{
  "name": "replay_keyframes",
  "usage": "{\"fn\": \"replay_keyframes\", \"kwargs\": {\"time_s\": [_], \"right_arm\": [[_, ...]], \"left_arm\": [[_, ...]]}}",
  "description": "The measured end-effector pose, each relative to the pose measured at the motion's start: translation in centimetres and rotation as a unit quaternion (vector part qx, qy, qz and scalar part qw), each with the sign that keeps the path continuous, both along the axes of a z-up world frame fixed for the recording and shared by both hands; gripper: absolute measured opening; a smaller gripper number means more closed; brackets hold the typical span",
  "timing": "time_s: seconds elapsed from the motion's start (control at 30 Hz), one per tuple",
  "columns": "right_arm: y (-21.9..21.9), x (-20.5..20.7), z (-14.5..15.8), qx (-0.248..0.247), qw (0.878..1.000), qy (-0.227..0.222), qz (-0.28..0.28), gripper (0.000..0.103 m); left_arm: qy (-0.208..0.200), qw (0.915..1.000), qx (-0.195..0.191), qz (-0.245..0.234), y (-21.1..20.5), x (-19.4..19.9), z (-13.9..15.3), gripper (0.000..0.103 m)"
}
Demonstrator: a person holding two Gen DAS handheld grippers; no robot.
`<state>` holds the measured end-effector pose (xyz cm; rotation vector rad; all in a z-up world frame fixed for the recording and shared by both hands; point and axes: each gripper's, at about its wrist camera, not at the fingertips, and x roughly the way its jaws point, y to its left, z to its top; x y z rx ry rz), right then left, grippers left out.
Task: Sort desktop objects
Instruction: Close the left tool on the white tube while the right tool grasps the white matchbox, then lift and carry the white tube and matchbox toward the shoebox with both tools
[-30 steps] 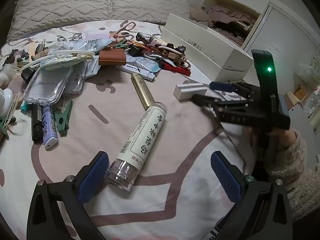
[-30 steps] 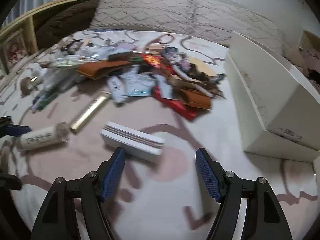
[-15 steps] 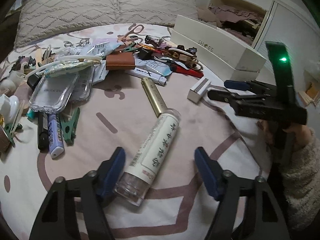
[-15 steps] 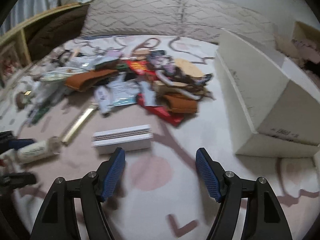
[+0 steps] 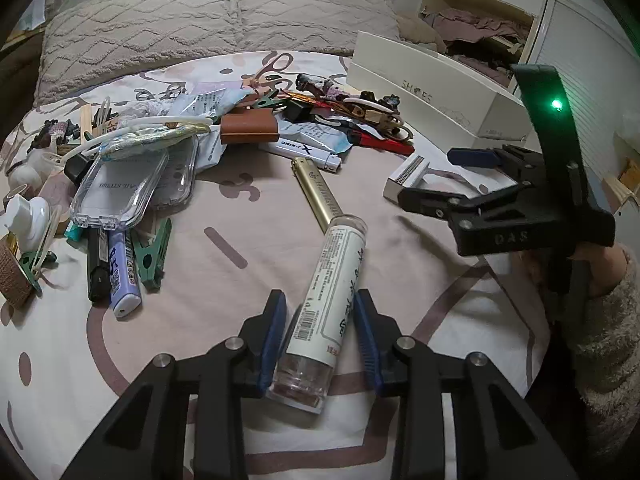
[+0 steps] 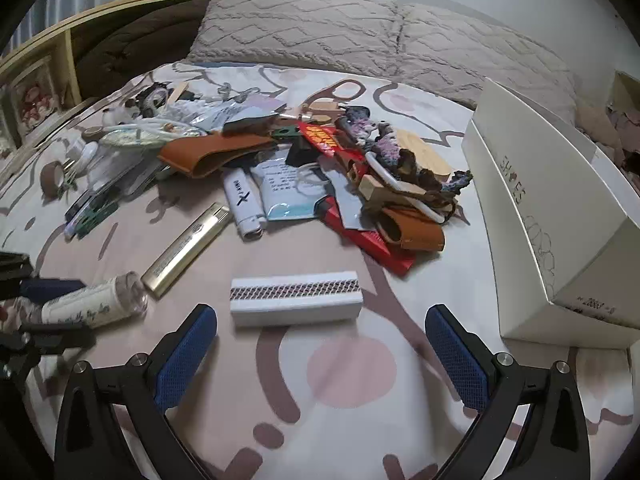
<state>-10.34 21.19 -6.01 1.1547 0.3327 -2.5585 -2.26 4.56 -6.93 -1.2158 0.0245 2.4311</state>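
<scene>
A clear tube with a white label [image 5: 332,300] lies on the pink bedspread. My left gripper [image 5: 320,332] is shut on its lower end; it also shows in the right wrist view [image 6: 92,308]. A small white box with a patterned side [image 6: 296,304] lies just ahead of my right gripper [image 6: 320,356], which is open and empty. The right gripper [image 5: 436,180] shows in the left wrist view beside that box [image 5: 408,180].
A gold lighter [image 5: 316,192] lies beyond the tube. A heap of pens, clips, cases and pouches [image 5: 168,148] covers the far and left side. A white shoe box [image 6: 548,232] stands at the right. Pillows [image 6: 360,32] lie behind.
My left gripper has moved forward and closed on the tube's lower end. My right gripper has swung so the white box lies square in front of it; it stays open.
</scene>
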Motion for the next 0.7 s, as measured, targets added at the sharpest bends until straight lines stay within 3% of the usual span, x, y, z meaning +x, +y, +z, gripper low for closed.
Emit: {"fn": "replay_keyframes", "kwargs": {"time_s": [0.1,0.2,0.23,0.37,0.47,0.7], "right_arm": [[-0.2,-0.2,-0.2,0.005,1.000,-0.005,0.005,0.101],[-0.7,0.0,-0.5,0.009,1.000,-0.007,0.018,0.070],[-0.8,0.0,-0.5,0.009,1.000,-0.008,0.021,0.066],[-0.7,0.3,-0.3,0.008,1.000,0.000,0.020,0.066],[-0.5,0.3,-0.2,0.002,1.000,0.001,0.016,0.066],[-0.3,0.6,0.3,-0.013,1.000,0.005,0.016,0.066]], "left_arm": [[0.001,1.0000,-0.002,0.000,0.0,0.0,0.0,0.035],[0.003,1.0000,-0.008,0.002,0.1,0.1,-0.1,0.035],[0.003,0.9999,-0.010,0.002,0.2,0.1,-0.1,0.035],[0.008,0.9998,-0.018,0.002,0.4,0.2,-0.1,0.034],[0.013,0.9997,-0.021,0.003,0.5,0.3,0.1,0.027],[0.030,0.9994,-0.009,0.017,-0.1,0.6,1.1,0.025]]}}
